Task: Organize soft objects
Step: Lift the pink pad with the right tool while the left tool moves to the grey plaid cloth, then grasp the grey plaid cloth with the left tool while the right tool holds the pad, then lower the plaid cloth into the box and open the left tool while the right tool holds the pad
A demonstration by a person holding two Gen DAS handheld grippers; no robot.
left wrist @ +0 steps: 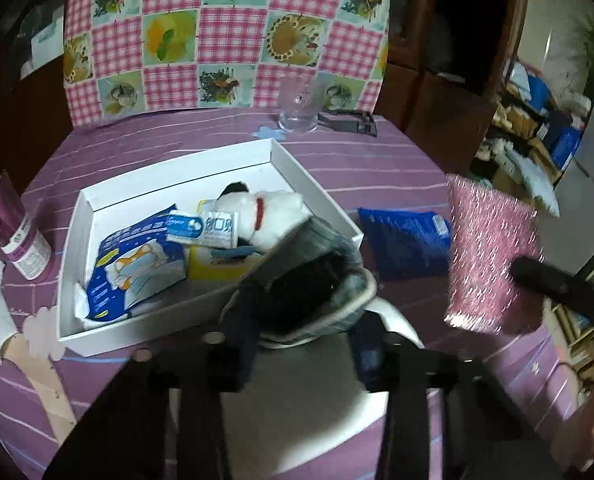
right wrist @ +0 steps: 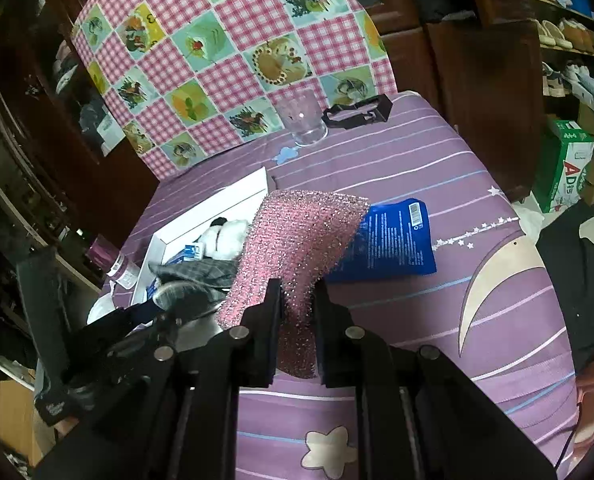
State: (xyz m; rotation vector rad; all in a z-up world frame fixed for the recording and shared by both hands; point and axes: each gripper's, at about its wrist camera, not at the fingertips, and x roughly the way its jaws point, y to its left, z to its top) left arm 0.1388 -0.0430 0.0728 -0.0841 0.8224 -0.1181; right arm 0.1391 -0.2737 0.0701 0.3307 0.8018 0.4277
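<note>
My left gripper [left wrist: 297, 336] is shut on a grey fabric slipper [left wrist: 317, 276] and holds it over the near right corner of a white box [left wrist: 317, 184]. The box holds a white plush toy [left wrist: 265, 212] and several packets. My right gripper [right wrist: 297, 300] is shut on a pink glittery sponge cloth [right wrist: 297, 240], held above the purple tablecloth to the right of the box. The cloth also shows in the left wrist view [left wrist: 489, 252]. The slipper shows at the left of the right wrist view [right wrist: 197, 276].
A blue packet [left wrist: 405, 240] lies on the table right of the box. A clear glass [left wrist: 297, 108] and a black holder [left wrist: 353, 122] stand at the back. A purple-labelled bottle [left wrist: 21, 240] lies left of the box. A chequered cloth [left wrist: 225, 32] hangs behind.
</note>
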